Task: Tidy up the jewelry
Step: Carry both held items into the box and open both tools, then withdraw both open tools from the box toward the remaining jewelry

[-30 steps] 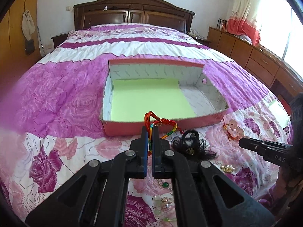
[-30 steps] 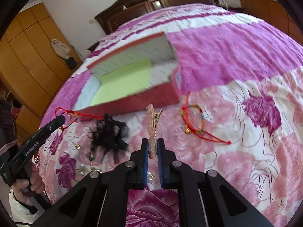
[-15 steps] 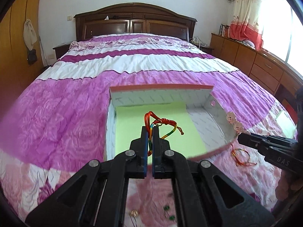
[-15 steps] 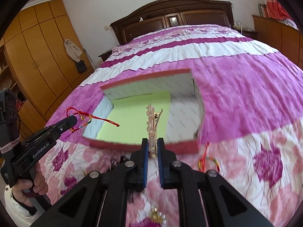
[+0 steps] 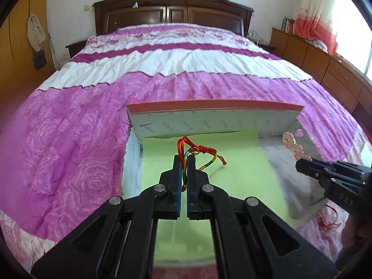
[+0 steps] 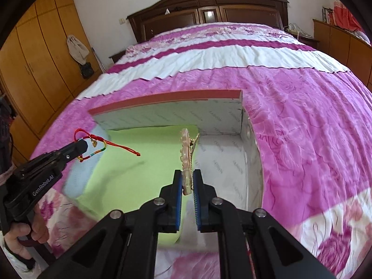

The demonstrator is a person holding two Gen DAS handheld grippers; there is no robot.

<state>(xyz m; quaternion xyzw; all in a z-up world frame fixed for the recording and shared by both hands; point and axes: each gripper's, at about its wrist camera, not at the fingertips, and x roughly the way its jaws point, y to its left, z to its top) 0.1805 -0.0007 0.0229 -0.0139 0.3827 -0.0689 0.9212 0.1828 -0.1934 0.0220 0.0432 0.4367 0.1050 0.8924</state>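
The left gripper (image 5: 184,162) pinches a red cord bracelet (image 5: 197,153) with a rainbow section between its blue pads (image 5: 177,174), holding it above the green sheet (image 5: 232,162) that lines the left part of the box (image 5: 209,105). The cord's loose end hangs over the sheet, not touching it. The right gripper (image 6: 187,179) is closed on a pink hair clip (image 6: 184,148), which stands upright out of the jaws, above the box where the green sheet meets the bare white floor (image 6: 223,162). A thin gold chain (image 6: 192,153) runs alongside the clip; whether it is part of the clip is unclear.

The box lies on a pink floral bedspread (image 5: 81,127), its red-edged far wall standing up behind both pieces. Beyond the box is a dark wooden headboard (image 5: 172,7); left of it are wooden wardrobes (image 6: 34,53) with a beige bag (image 6: 78,48) hanging on them, right of it a low dresser (image 5: 325,62) and a curtain (image 5: 318,11).

In the left view, another red cord (image 5: 327,220) lies on the bedspread just outside the box's right wall, partly hidden by the right gripper's body. The box's near wall is blurred and cut off by the gripper frames in both views. The person's left hand (image 6: 23,234) shows at the lower left edge of the right view.
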